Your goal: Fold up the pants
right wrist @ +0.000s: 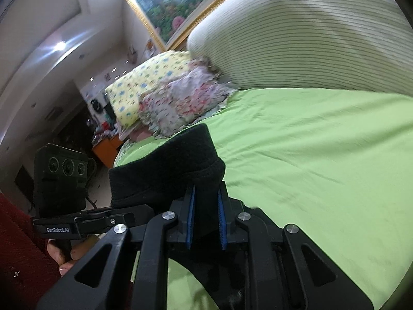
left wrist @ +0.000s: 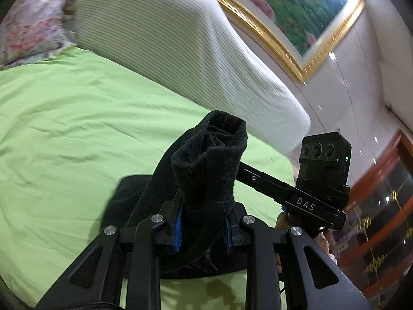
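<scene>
The black pants [left wrist: 206, 160] hang over the green bed [left wrist: 77, 118], lifted off the sheet at two spots. The left gripper [left wrist: 204, 228] is clamped narrow on a bunched, tube-like roll of the fabric, which stands up between its blue pads [left wrist: 178, 228] and hides most of their inner faces. More black cloth trails down behind the linkage toward the bed, but its lower edge is cut off by the gripper's arms, so how far it spreads cannot be made out.

The right gripper [right wrist: 206, 218] is likewise closed narrow on a thick folded edge of the pants [right wrist: 167, 170], held above the bed [right wrist: 309, 155]; the cloth below the pads is hidden by the black frame.

At the head of the bed lies a large white ribbed pillow [right wrist: 296, 41], blurred, with a floral bundle [right wrist: 185, 100] and a yellow printed pillow [right wrist: 144, 87] beside it. A gold-framed painting [left wrist: 296, 7] hangs on the wall above the bed, partly cut off by the lens rim.
</scene>
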